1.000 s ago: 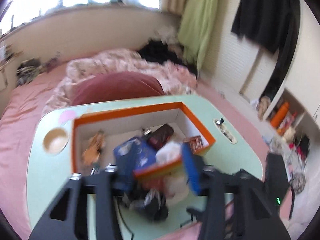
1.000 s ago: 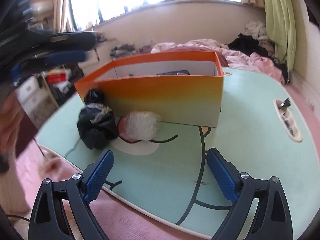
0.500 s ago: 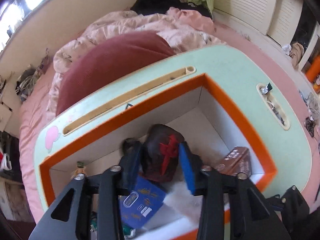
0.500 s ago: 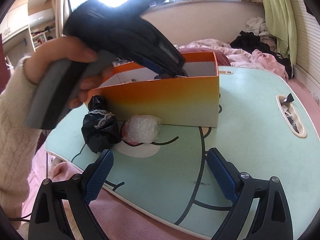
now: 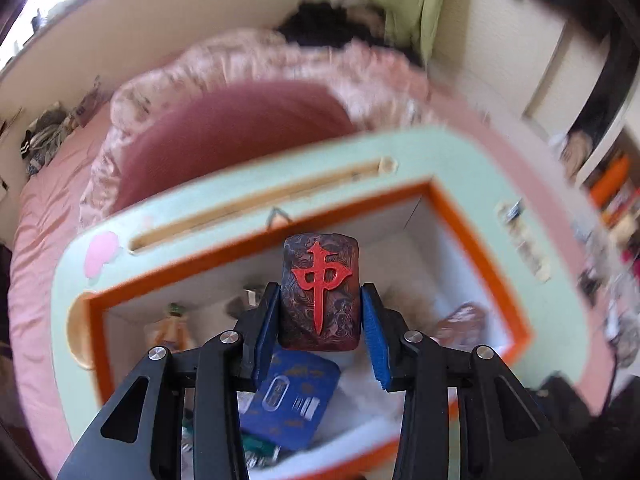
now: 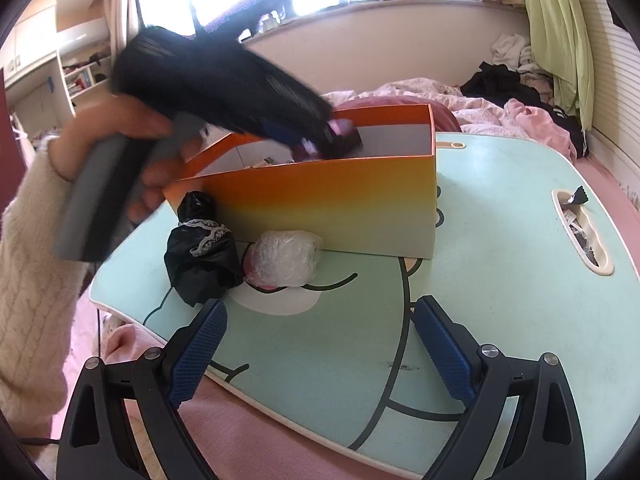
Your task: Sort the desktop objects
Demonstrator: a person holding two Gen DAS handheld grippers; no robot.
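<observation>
Left gripper point(image 5: 320, 322) jaws just closing, pads now pressing both long sides of dark block point(image 5: 319, 293) with one red character on its face (marbled maroon-black). Block's long axis runs along fingers, top end pointing away from camera. Block held above open orange box point(image 6: 320, 200) on mint lap table point(image 6: 500, 240). Inside box: one blue card point(image 5: 290, 396). In front of box: one black bag point(image 6: 202, 256), one clear plastic wad point(image 6: 286, 256). Right gripper point(image 6: 320, 348) jaws wide, holding nothing.

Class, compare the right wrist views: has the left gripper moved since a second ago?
Yes. The left gripper has swung from the view's upper left edge rightward and down over the orange box, now clamping a dark red-marked block.
</observation>
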